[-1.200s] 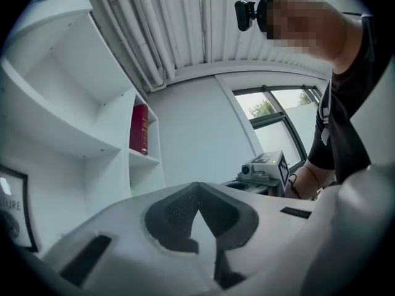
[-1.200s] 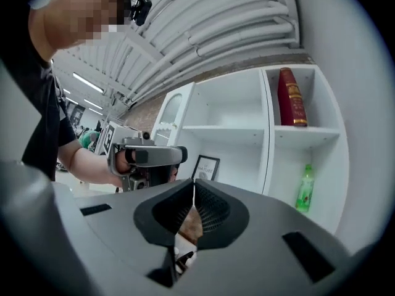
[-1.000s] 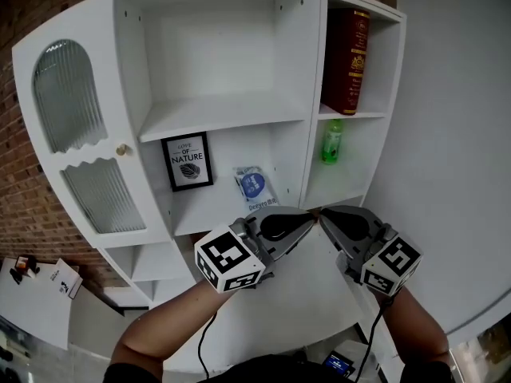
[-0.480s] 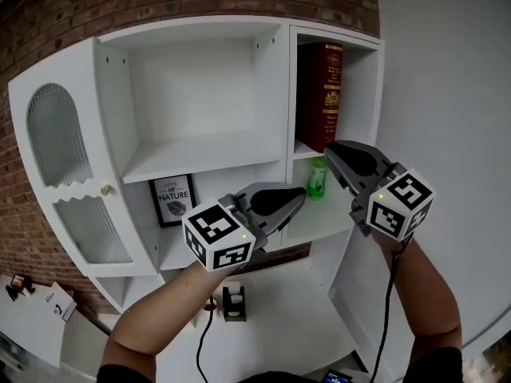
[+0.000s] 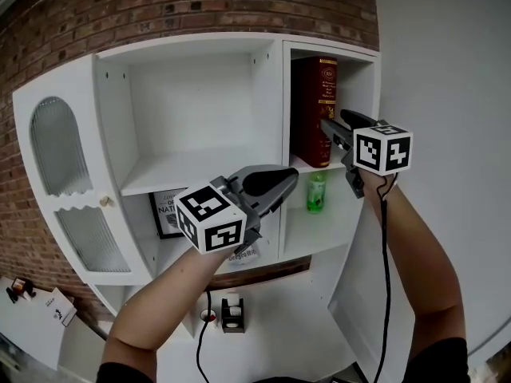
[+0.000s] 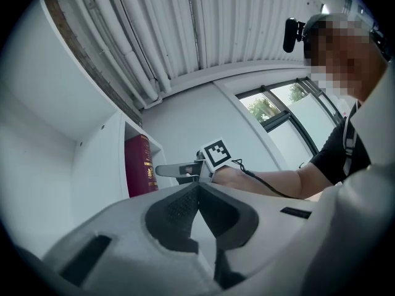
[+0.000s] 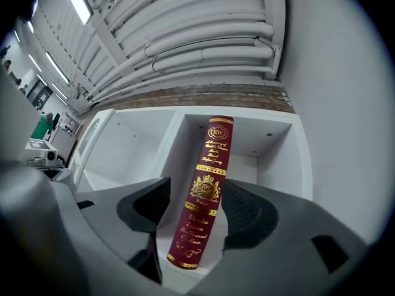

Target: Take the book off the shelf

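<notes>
A dark red book (image 5: 315, 110) with gold lettering stands upright in the top right compartment of the white shelf unit (image 5: 200, 162). My right gripper (image 5: 329, 128) is raised in front of the book's spine, and its jaws are opening. In the right gripper view the book (image 7: 203, 196) stands between the two pads, which do not press on it. My left gripper (image 5: 291, 178) hangs lower, in front of the middle shelf, shut and empty. In the left gripper view its pads meet at the tip of the left gripper (image 6: 197, 190), with the book (image 6: 139, 165) and the right gripper (image 6: 170, 170) beyond.
A green bottle (image 5: 317, 191) stands in the compartment below the book. A framed picture (image 5: 164, 210) leans on a lower shelf behind my left arm. A ribbed glass door (image 5: 60, 146) closes the shelf unit's left side. A white wall (image 5: 447, 94) runs along the right.
Both grippers have risen. The right one moved up from the lower shelf to the book's compartment and its jaws went from shut to apart. The left gripper stayed shut.
</notes>
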A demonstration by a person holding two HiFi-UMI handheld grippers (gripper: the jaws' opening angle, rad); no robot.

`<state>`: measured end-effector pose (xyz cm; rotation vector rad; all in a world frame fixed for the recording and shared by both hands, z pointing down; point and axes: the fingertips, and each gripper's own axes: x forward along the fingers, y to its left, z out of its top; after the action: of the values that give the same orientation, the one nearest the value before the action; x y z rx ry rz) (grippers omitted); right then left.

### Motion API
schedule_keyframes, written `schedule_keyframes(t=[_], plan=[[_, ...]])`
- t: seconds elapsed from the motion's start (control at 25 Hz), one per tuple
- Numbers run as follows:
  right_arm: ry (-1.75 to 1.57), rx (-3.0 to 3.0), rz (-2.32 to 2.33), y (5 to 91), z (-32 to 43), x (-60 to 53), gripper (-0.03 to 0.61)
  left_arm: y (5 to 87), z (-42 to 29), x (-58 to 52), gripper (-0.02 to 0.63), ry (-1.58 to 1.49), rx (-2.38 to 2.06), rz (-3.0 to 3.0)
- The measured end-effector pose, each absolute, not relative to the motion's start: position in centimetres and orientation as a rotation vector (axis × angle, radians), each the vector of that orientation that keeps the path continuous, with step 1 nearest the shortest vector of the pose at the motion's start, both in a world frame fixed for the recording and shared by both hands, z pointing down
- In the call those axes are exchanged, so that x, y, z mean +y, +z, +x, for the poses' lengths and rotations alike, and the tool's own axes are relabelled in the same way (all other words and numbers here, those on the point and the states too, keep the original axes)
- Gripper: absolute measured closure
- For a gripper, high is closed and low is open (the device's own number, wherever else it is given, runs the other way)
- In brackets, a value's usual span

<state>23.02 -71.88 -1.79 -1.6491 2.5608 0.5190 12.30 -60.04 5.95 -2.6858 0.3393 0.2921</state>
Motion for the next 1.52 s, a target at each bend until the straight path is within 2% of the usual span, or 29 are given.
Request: schedule_keyframes(t=[0.16,0.36,0.72,0.88,1.08,1.52], plan=[[0.399,2.544,-1.686,-2.0,23.4,-74.7,0.291,5.8,12.7,-60.0,0.606,0.292,0.333,-2.689],[0.345,2.565,-1.728,-2.0,22.8,-76.9,0.278,5.4,13.0,-60.5,0.606,0.287,0.335,-2.693],[0.241,2.607,-1.752,-0.9,22.0,-79.4,0.281,5.8,12.7,-59.7,0.606,0.322,0.287,-2.741],[0.196,2.625,-1.750,-0.8,22.3,-79.9,0.318,5.9,12.0,-59.3,0.606,0.336,0.285,-2.745],[0.172,2.639,-1.742,-0.4,22.4,-79.9,0.327,7.4,10.5,-58.4,0.606,0.328,0.287,-2.767],[0.294,2.541,-1.858,-1.4,22.8,-74.9,0.333,9.9,6.2,-56.0,0.606,0.245,0.304,-2.775]])
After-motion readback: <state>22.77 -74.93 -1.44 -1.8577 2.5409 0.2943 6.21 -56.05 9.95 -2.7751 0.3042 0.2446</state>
